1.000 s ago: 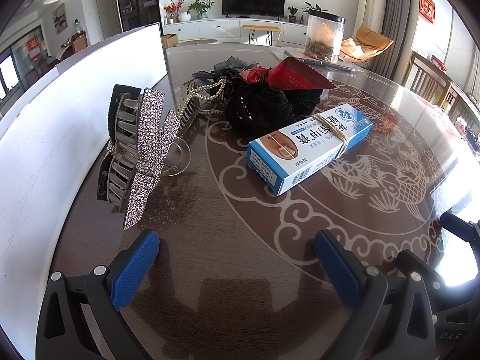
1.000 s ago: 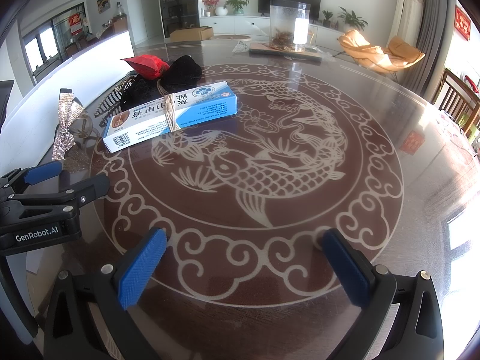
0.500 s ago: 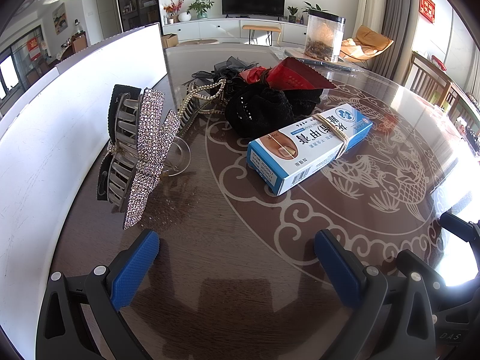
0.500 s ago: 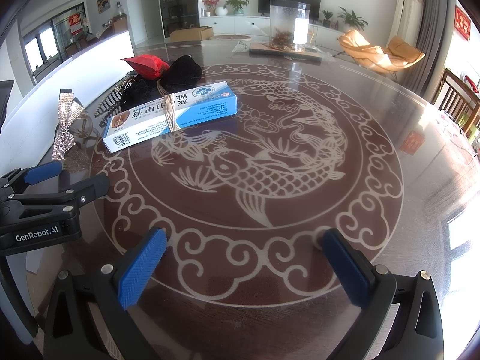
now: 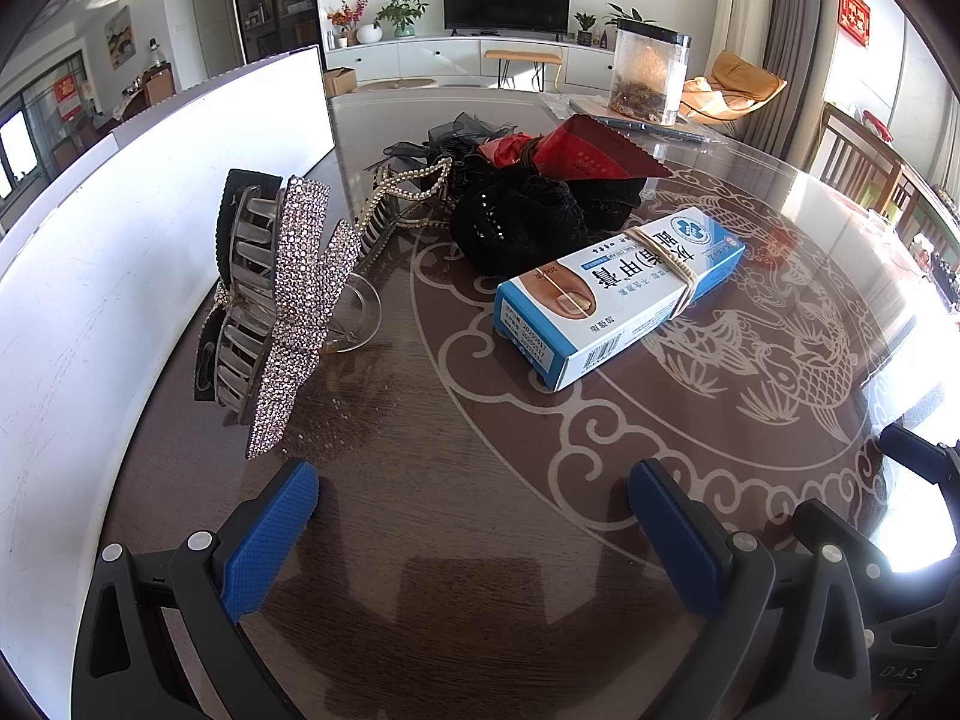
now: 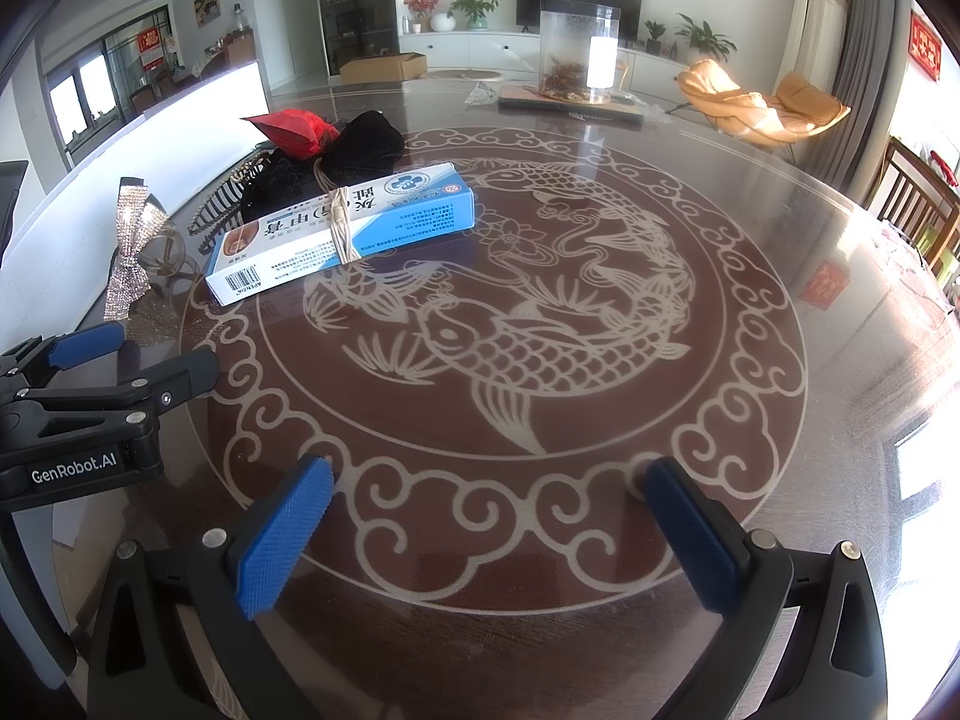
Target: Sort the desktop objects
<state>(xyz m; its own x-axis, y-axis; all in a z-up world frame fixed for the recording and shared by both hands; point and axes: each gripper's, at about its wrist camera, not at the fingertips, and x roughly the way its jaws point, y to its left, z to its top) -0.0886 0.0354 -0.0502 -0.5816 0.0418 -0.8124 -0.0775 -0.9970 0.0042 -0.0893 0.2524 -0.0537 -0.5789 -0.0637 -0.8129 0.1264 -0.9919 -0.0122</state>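
Observation:
A blue-and-white box (image 5: 618, 294) (image 6: 342, 234) bound with a rubber band lies on the brown glass table (image 5: 480, 540). A rhinestone bow hair claw (image 5: 276, 300) (image 6: 129, 252) stands left of it. Behind lie black fabric scrunchies (image 5: 522, 228) (image 6: 360, 144), a pearl-edged clip (image 5: 402, 192) and a red packet (image 5: 588, 150) (image 6: 294, 123). My left gripper (image 5: 474, 516) is open, low over the table short of the claw and box. My right gripper (image 6: 486, 510) is open over the fish pattern, to the right of the left gripper (image 6: 90, 372).
A white box wall (image 5: 120, 228) runs along the table's left side. A clear tank (image 6: 579, 57) on a tray stands at the far edge. Wooden chairs (image 6: 918, 204) sit at the right. The fish pattern (image 6: 498, 312) fills the table's middle.

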